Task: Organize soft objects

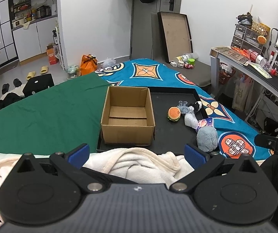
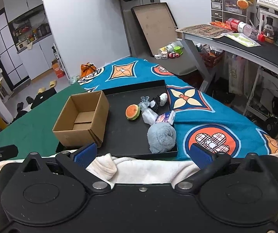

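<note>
We hold our left gripper (image 1: pixel 137 153) and right gripper (image 2: pixel 142 153) spread and empty above the cream fleece blanket (image 2: pixel 139 169), since the fluffy grey plush ball (image 2: pixel 161 138) and burger-shaped toy (image 2: pixel 132 112) lie on the shallow black tray (image 2: pixel 119 136) beside the open brown cardboard box (image 2: pixel 81 120), seemingly their destination.

White walls (image 1: pixel 92 19), grey desk (image 2: pixel 226 38) at rt, kitchen cabinets (image 1: pixel 28 38) at lt.

A home bedroom: bed (image 1: pixel 158 73), desk (image 1: pixel 255 68), kitchen shelves (image 1: pixel 32 9)
</note>
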`<state>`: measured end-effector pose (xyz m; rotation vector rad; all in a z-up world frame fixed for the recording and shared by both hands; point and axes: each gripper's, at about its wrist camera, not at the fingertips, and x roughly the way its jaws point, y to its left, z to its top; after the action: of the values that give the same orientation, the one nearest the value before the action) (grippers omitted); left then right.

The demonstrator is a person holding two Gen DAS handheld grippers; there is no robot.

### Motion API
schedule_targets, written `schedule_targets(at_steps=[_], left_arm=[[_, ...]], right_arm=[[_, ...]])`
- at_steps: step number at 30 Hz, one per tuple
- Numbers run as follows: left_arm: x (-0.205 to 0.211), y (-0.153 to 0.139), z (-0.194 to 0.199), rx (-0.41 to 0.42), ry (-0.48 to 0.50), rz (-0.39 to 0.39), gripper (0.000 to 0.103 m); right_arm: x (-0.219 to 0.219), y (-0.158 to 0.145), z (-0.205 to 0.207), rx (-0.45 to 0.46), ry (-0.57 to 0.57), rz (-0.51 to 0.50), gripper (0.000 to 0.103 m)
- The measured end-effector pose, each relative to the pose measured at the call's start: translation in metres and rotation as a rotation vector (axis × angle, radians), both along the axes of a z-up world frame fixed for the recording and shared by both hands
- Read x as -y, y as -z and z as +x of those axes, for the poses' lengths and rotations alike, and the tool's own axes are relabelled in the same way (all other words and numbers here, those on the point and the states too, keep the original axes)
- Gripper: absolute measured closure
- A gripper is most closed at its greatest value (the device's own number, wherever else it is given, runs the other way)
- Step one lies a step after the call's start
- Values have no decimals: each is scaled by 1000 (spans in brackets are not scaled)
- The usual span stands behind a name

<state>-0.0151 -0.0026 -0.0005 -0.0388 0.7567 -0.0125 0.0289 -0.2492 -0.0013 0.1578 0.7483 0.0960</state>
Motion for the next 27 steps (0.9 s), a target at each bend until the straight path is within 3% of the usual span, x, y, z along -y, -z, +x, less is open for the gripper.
schedule_targets(at_steps=[27], left_arm=[[-3,0,-3,2,2,3,1]], right_arm=[[1,1,-4,-8,8,-18,0]])
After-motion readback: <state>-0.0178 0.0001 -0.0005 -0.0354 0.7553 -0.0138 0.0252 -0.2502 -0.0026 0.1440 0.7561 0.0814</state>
